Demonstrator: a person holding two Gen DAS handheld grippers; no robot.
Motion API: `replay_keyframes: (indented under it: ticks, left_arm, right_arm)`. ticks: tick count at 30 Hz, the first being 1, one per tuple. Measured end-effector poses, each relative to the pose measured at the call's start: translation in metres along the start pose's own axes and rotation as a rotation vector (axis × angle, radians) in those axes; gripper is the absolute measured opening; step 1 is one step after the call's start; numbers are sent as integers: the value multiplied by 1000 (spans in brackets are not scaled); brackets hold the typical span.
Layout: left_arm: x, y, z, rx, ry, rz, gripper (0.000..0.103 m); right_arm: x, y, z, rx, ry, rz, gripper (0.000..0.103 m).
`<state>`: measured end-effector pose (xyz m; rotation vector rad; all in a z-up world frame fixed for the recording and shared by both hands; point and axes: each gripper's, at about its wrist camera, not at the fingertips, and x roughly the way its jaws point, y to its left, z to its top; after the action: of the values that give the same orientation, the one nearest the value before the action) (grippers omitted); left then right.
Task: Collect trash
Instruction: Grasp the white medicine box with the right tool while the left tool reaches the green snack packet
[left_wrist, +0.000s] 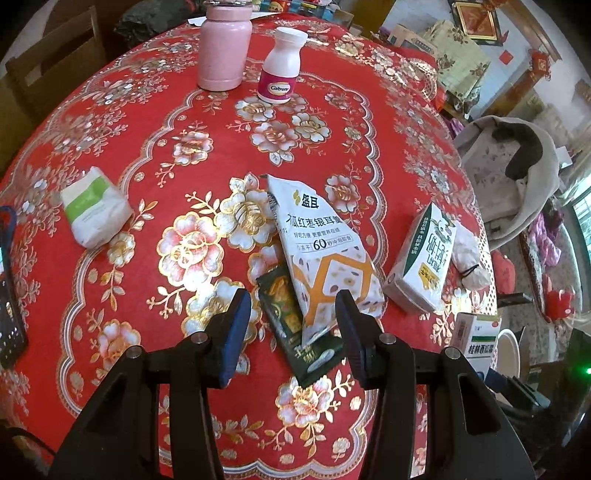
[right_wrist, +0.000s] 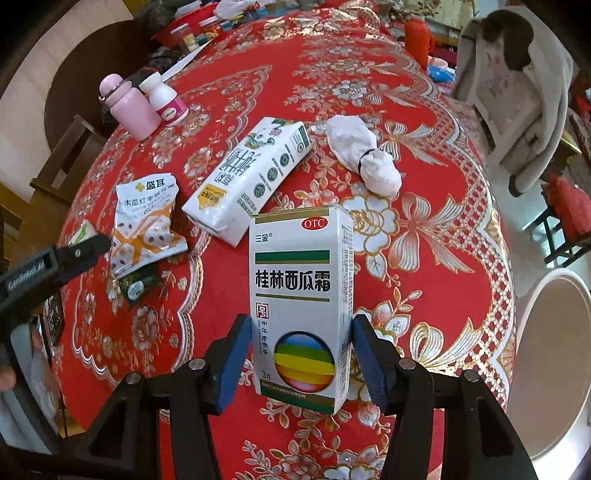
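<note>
A: Roughly, the count? Biggest first.
B: One red table (right_wrist: 424, 258). One milk carton (right_wrist: 247, 177), two wrappers: white (left_wrist: 325, 254) overlapping green (left_wrist: 295, 332). One medicine box (right_wrist: 301, 306).
A: Grippers?
B: Right gripper (right_wrist: 301, 354) clamps that box above the cloth. Left gripper (left_wrist: 291, 332) spread, empty, over the wrappers.

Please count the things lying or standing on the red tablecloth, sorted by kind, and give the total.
Bottles: 2 (pink bottle, white pill bottle)
Cartons and boxes: 2 (milk carton, medicine box, between the right tool's pads)
Wrappers and packets: 3 (white snack wrapper, dark green wrapper, green-and-white packet)
Tied white bundles: 1 (white bundle)
Total: 8
</note>
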<state>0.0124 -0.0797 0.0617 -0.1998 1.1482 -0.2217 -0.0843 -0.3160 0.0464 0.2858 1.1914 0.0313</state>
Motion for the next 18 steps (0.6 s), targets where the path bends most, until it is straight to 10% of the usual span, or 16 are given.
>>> replay_keyframes:
  ticks: [18]
  left_arm:
    - [42,8,30,-102,69,-32,46]
  right_arm:
    - [17,-8,10,8,33,44,55]
